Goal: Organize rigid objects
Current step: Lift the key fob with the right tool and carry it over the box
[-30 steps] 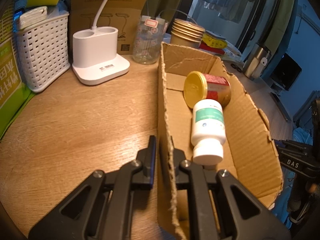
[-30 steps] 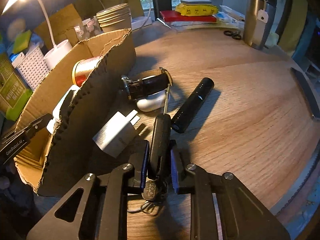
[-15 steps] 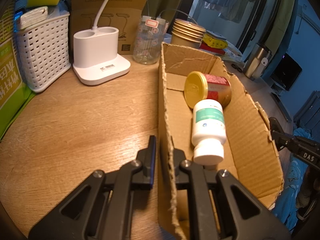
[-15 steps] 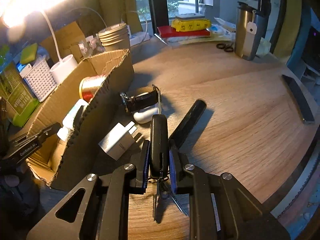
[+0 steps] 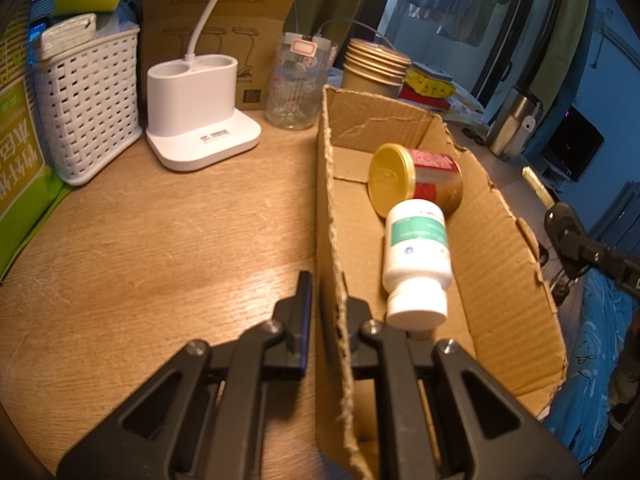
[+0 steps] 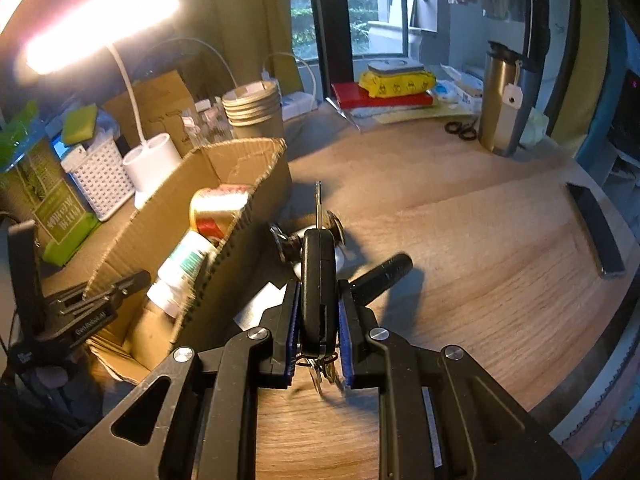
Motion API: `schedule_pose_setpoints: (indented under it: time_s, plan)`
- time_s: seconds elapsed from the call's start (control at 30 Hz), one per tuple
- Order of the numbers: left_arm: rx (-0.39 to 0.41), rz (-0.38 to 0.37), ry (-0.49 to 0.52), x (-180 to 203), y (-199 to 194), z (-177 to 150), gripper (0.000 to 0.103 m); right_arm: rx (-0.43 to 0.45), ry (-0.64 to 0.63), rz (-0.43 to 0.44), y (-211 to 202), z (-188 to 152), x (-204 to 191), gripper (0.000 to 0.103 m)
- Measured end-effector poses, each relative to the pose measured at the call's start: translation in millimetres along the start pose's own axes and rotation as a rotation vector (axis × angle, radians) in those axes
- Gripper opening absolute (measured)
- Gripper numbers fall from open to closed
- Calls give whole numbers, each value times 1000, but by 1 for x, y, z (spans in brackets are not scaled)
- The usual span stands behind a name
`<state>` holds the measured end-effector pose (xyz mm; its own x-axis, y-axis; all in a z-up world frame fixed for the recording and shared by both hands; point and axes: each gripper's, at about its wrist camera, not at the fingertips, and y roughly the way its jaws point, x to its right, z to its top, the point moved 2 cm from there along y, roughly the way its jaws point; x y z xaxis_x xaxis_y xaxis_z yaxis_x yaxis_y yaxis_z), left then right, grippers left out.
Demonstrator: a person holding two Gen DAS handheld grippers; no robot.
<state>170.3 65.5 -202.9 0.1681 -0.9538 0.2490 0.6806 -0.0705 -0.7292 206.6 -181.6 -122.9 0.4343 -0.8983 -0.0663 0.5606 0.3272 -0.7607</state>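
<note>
1. My left hand-held gripper is clamped on the near side wall of the cardboard box, one finger outside and one inside. I judge this grip is there to steady the box while items go in.
2. My right hand-held gripper is closed on a black flip car key, pads pressing both flat sides. The metal blade points away from the camera and a key ring with small keys hangs below the pads. The key is held clear of the worktop, just right of the box's torn wall.
3. Inside the box lie a white pill bottle and a red can with a gold lid, both on their sides and touching.
4. On the worktop beside the box there remain a black flashlight, a wristwatch, a white charger and a small white item, partly hidden behind the key.
5. Judgement: the key looks bound for the box, with those loose items left to sort.
</note>
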Motion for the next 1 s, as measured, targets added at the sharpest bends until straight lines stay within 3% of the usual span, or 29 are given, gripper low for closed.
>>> schedule_pose_setpoints:
  time_s: [0.3, 0.67, 1.0]
  plan:
    - [1, 0, 1, 0, 0, 0, 10, 71, -33, 45, -22, 23, -17, 18]
    - [5, 1, 3, 1, -2, 2, 10, 158, -118, 163, -53, 52, -63, 18]
    - [11, 1, 5, 2, -4, 1, 10, 175, -188, 210, -58, 60, -97, 18]
